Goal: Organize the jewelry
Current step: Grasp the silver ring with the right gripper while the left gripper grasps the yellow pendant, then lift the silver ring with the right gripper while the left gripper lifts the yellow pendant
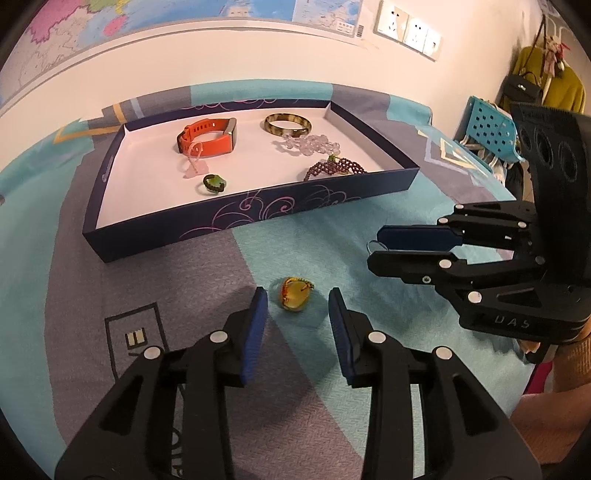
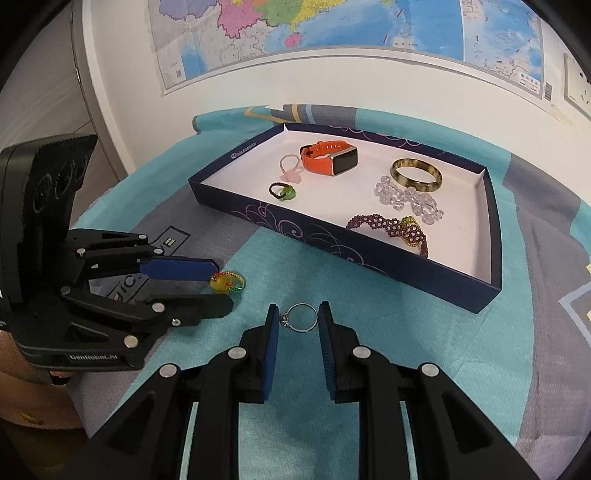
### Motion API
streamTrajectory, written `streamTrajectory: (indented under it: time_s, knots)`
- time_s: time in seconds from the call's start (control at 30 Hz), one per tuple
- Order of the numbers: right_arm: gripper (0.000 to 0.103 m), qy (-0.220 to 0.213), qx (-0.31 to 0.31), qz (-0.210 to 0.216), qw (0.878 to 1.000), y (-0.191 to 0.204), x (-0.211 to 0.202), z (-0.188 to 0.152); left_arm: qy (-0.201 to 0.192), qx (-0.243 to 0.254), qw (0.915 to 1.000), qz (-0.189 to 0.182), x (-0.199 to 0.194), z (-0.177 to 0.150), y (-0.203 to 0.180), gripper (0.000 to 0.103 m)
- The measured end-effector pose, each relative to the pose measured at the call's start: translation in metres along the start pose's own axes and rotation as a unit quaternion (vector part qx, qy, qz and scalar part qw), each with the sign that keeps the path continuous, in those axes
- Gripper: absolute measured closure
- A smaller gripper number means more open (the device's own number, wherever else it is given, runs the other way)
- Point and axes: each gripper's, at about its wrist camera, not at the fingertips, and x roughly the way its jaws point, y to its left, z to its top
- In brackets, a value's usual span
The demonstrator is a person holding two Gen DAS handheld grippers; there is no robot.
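Jewelry lies partly in a shallow navy tray [image 2: 384,266] with a white floor, set on a teal and grey cloth [image 2: 266,254] at the far side of the scene, and partly loose on the cloth in front of it. Going left to right in the tray, you have a pink ring [image 2: 289,167], a green beaded ring [image 2: 283,192] just nearer than it, an orange smartwatch [image 2: 330,157], a tortoiseshell bangle [image 2: 416,175], a clear bead bracelet [image 2: 409,198] touching the bangle's near edge, and a maroon bead bracelet [image 2: 393,229] close to the near wall.

On the cloth, nearer than the tray, your left gripper [image 1: 298,308] has its jaws wide apart, one on each side of a yellow-stone ring [image 1: 294,294] with coloured beads; neither pad touches it. To the right, your right gripper [image 2: 298,320] brackets a thin silver ring [image 2: 301,318] lying on the teal patch. Its jaws stand at a middling gap, close to the ring on both sides; you cannot tell whether either pad touches it.

A map [image 2: 332,33] hangs on the wall behind.
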Motion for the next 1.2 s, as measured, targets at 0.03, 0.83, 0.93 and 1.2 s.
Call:
streamTrajectory:
  time_s: [0.03,0.83,0.93,1.2]
  knots:
    - [0.083,-0.001,0.001,0.0,1.0,0.0,0.0,0.0,0.0,0.001,1.0,0.0,0.0,0.0,0.0,0.069]
    - [0.083,-0.032,0.021,0.006,0.999,-0.009,-0.021,-0.001,-0.021,-0.015,0.9997,0.004,-0.013,-0.002,-0.001,0.088]
    - [0.083,-0.035,0.022,0.006,0.999,-0.009,-0.023,-0.001,-0.025,-0.017,0.9995,0.003,-0.016,-0.001,0.0,0.092]
    - [0.083,-0.035,0.024,0.007,0.999,-0.009,-0.022,-0.001,-0.023,-0.006,0.9997,0.007,-0.015,-0.003,-0.003,0.069]
